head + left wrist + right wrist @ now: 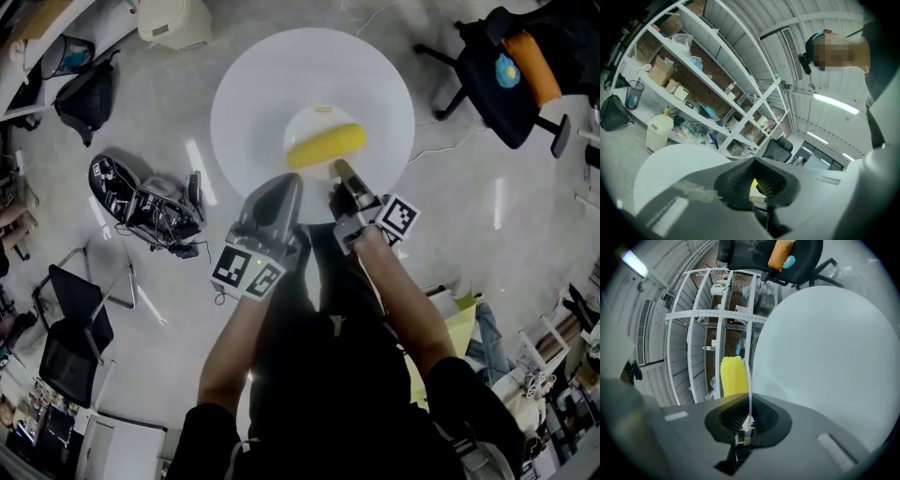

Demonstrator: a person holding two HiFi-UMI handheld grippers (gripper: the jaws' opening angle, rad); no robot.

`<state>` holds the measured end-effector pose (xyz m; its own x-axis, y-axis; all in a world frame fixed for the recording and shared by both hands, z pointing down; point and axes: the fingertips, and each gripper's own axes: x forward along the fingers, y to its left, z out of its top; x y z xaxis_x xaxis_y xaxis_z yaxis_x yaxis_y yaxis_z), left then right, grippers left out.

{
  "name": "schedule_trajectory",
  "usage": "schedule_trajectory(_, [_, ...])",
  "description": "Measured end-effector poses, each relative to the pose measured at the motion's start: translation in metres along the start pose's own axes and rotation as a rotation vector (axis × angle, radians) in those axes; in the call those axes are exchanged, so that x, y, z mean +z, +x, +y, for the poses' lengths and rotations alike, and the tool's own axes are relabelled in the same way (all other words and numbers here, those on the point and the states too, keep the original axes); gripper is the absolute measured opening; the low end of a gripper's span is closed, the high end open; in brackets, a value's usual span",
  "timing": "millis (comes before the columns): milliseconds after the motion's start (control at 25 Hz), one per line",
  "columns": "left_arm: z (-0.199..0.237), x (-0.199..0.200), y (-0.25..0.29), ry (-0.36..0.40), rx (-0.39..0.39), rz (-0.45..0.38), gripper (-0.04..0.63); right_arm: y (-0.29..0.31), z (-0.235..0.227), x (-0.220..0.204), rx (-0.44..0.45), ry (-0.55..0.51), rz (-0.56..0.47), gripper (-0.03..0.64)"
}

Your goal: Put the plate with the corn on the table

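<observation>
The plate (305, 127) with the corn (326, 145) hangs over the middle of the round white table (253, 103), and I cannot tell if its bottom touches the top yet. In the head view the plate lies at 12 o'clock from both claws, right in front of them. The right claw (339, 171) is closed on the plate's rim at about 5 o'clock. Its own view shows the thin white rim (749, 380) pinched tight between the two pads, with the yellow corn (732, 376) just past it and the table (825, 357) close by on the other side. The left claw (289, 183) meets the rim at about 7 o'clock. In its own view the pads (740, 178) stand close together with a bit of white rim and yellow corn showing in the slim gap, so I think it is closed on the plate too. Both claws are about as near to the plate as each other, one on each side of the edge that faces the person. The corn lies flat on the plate, and its long side runs nearly from 9 o'clock to 3 o'clock, with the 3 o'clock end tipped a little toward 2. So the long side lies across the claws and does not point at them. The plate is already above its spot, so I think the next move only has to go straight down, keeping the plate flat so the corn does not roll off, and then both claws can let go
</observation>
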<state>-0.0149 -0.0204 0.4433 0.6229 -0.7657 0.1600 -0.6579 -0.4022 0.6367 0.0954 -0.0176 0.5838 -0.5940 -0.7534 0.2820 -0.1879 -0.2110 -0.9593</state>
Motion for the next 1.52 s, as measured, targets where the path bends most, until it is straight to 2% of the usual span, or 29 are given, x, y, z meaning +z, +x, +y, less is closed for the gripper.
schedule_trajectory(480, [0.019, -0.006, 0.016, -0.026, -0.013, 0.016, 0.003, 0.027, -0.021, 0.009, -0.031, 0.014, -0.004, 0.018])
schedule_trajectory(760, [0.013, -0.020, 0.013, -0.019, -0.023, 0.024, 0.003, 0.018, -0.036, 0.003, -0.037, 0.021, -0.005, 0.018])
schedule_trajectory(1520, [0.027, -0.021, 0.017, -0.033, -0.017, 0.013, 0.003, 0.032, -0.056, 0.007, -0.074, 0.006, 0.007, 0.018])
